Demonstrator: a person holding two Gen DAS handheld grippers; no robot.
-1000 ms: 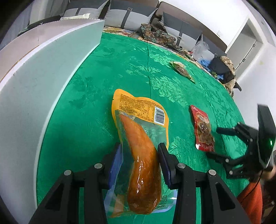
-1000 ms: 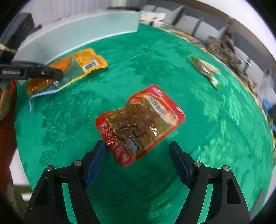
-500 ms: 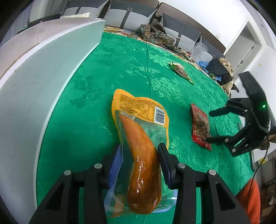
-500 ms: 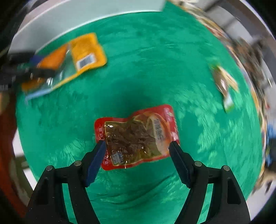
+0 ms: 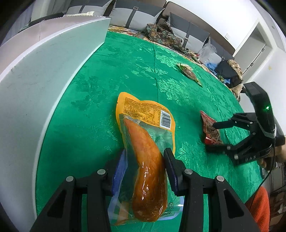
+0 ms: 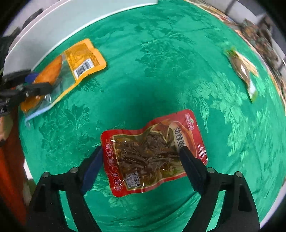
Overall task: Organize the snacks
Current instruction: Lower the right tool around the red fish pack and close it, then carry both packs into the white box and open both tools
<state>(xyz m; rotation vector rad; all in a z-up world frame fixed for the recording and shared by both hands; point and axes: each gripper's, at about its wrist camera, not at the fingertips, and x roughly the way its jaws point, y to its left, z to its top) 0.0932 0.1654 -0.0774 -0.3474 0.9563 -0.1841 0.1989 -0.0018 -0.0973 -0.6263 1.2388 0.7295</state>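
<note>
My right tool [image 6: 141, 157] has swung in over the red foil pouch of dark shredded snack [image 6: 152, 153], jaws wide, straddling it ungripped: pickup looks next. My left tool [image 5: 144, 166] remains clamped on the orange-and-clear sausage packet [image 5: 144, 160]. Both lie on the green patterned surface [image 5: 125, 58]; white box [image 5: 35, 71] beyond, sofa [image 5: 135, 16] behind.

Home living room: sofa cushions [image 5: 135, 16], green tablecloth [image 5: 125, 58].

Green-clothed table [image 6: 160, 53] bears orange packet [image 5: 144, 135], red packet [image 6: 152, 153], brown packet [image 6: 241, 69].
</note>
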